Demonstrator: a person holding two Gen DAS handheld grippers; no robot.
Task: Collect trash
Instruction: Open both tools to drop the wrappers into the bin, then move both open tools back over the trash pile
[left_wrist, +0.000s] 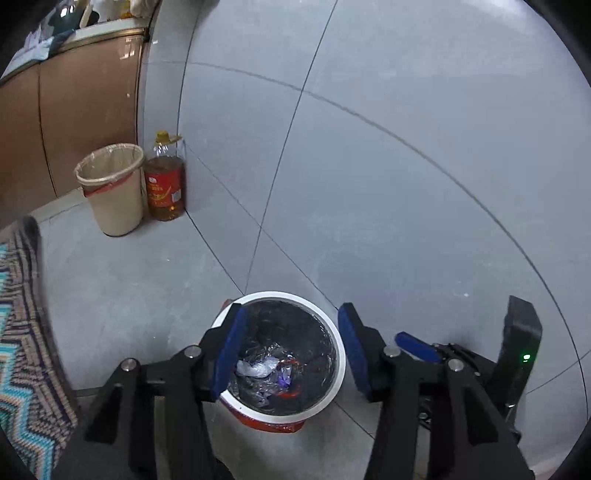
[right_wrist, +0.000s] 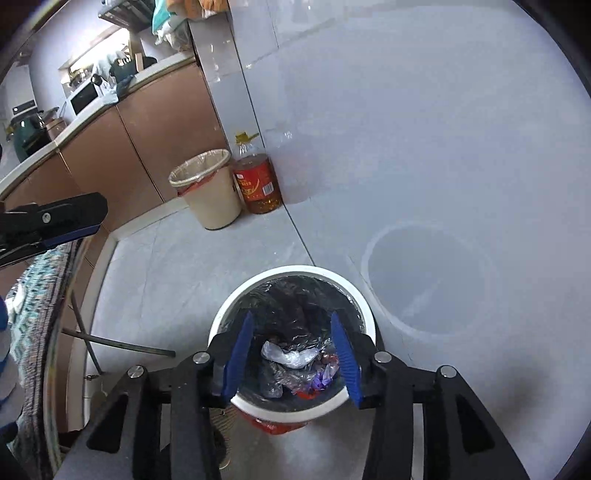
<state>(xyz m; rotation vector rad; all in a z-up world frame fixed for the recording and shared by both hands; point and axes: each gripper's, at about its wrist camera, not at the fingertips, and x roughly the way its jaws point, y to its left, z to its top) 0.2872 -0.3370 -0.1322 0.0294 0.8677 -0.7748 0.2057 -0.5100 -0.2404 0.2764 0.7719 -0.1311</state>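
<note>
Both tools hang over the same target: the white-rimmed bin (right_wrist: 295, 343), lined with a dark bag and standing on the grey tiled floor (left_wrist: 369, 184) close to the wall. Inside it lies the crumpled trash (right_wrist: 291, 356) (pale plastic, plus something red and purple).

The right hand-held gripper (right_wrist: 293, 356) sits squarely above the bin's mouth, its 2 blue pads partly parted with nothing between them but the view down into the liner. The left hand-held gripper (left_wrist: 291, 350) stands at a similar half-width, also empty, with the bin lying below and slightly toward its left finger.

The bin's opening faces straight up and both tools tilt downward onto it, so the right one looks marginally better centred for whatever comes next. A second, beige bin (left_wrist: 112, 188) and an oil bottle (left_wrist: 165, 181) stand well apart, by the cabinets.
</note>
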